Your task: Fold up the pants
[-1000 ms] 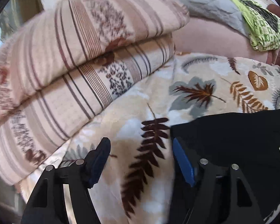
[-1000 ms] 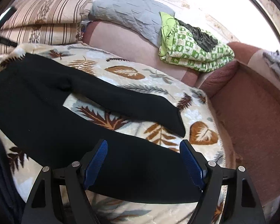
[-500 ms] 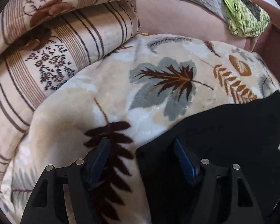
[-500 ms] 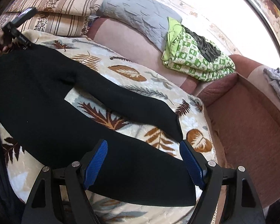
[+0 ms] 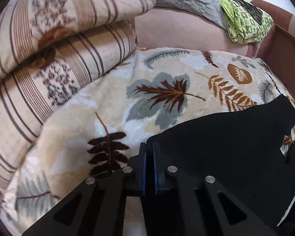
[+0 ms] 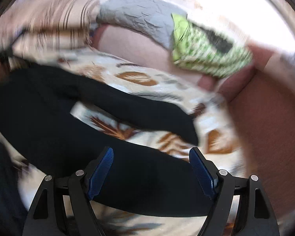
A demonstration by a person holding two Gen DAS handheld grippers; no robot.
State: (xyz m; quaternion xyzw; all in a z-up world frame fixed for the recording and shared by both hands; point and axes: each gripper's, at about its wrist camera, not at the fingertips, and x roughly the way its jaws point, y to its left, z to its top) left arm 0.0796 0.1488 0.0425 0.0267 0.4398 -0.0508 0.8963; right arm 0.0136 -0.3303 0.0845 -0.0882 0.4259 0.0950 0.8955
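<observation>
The leaf blanket point(image 5: 116, 106) is lying flat and bare between the black pants point(image 5: 226, 143) and the striped pillows point(image 5: 55, 45), so a hand-held gripper could be moving through there. The pillows are piling up high on the left side and blocking the way. At the back, the pink sofa back point(image 5: 179, 29) is standing like a wall, with a gray cushion point(image 5: 182, 2) and a green bundle point(image 5: 245, 23) sitting on top. On the right, the brown armrest point(image 6: 269, 122) is closing that side.

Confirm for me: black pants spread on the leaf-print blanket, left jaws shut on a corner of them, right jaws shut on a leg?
Not quite. In the right wrist view the right gripper has its jaws wide apart over a leg of the black pants, gripping nothing. The rest stands: left gripper pinches the corner, on the leaf-print blanket.
</observation>
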